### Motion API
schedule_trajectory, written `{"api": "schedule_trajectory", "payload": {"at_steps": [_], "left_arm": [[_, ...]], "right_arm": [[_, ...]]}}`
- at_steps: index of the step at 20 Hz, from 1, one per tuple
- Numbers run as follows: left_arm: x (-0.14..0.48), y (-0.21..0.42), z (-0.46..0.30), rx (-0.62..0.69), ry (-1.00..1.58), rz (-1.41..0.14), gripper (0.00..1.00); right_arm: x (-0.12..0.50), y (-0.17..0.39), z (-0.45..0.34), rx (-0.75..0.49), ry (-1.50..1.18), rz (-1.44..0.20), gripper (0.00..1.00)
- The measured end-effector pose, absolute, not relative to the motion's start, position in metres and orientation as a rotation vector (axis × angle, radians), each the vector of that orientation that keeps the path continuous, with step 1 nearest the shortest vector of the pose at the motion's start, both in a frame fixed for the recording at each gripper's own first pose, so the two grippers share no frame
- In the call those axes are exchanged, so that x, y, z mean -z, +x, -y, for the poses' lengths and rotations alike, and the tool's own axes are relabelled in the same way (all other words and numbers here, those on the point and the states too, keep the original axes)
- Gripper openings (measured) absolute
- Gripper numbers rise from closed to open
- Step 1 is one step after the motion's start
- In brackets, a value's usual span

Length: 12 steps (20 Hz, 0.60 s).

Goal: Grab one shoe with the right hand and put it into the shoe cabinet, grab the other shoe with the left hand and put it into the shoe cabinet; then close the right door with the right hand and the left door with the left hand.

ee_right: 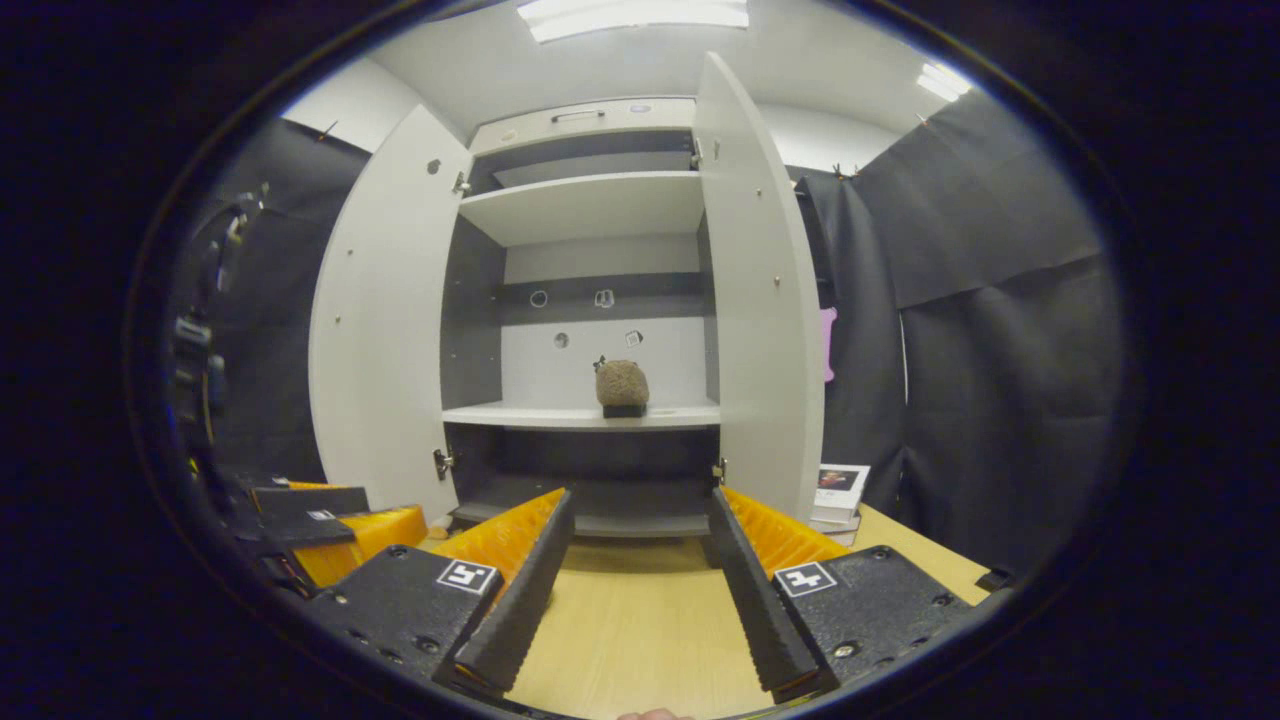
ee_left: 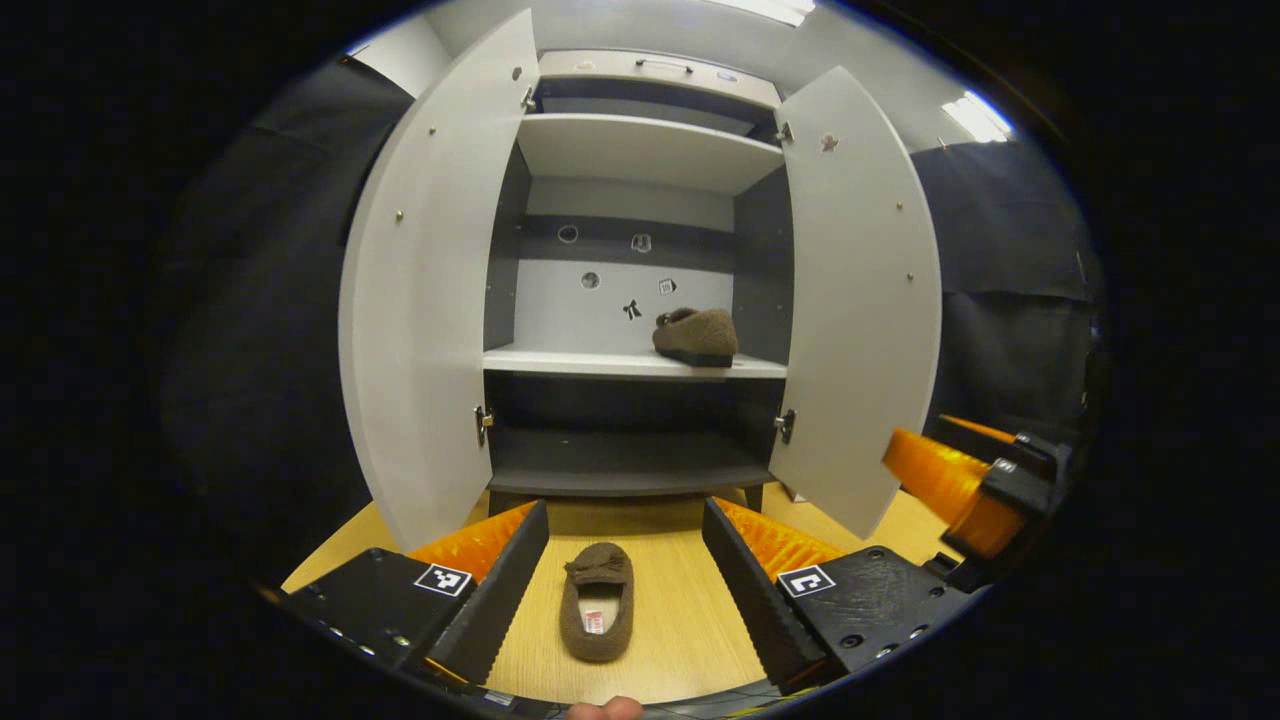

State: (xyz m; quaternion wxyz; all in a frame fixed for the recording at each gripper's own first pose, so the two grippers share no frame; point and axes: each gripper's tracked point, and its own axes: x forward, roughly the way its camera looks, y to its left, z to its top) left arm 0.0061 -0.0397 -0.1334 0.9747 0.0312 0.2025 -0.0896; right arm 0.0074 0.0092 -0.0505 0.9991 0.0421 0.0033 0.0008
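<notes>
Black cloth (ee_right: 1000,330) hangs around the booth. A white wall (ee_right: 350,105) and ceiling (ee_right: 800,50) show above it, with 2 ceiling lights (ee_right: 630,15). Underfoot lies a pale wooden tabletop (ee_right: 640,620).

My left gripper (ee_left: 625,560) sat low and level, its fingers (ee_left: 510,585) spread wide apart with nothing pressed between them. A bit of my own fingertip (ee_left: 605,709) showed at the very bottom edge of the left gripper view. My right gripper (ee_right: 640,575) was likewise level, its fingers (ee_right: 755,590) parted and empty. In the left gripper view I saw it off to the side, near mine.
</notes>
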Motion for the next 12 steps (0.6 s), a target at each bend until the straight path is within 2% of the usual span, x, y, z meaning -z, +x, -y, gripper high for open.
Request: {"api": "schedule_trajectory", "payload": {"at_steps": [4, 9, 12], "left_arm": [[0.208, 0.024, 0.021, 0.169, 0.135, -0.586, 0.96], [0.292, 0.031, -0.006, 0.15, 0.06, -0.785, 0.95], [0.325, 0.036, -0.016, 0.133, 0.038, -0.85, 0.95]], "right_arm": [[0.055, 0.009, 0.003, 0.002, 0.071, -0.011, 0.86], [0.068, 0.008, 0.028, 0.063, 0.093, -0.067, 0.86], [0.073, 0.006, 0.035, 0.092, 0.11, -0.095, 0.87]]}}
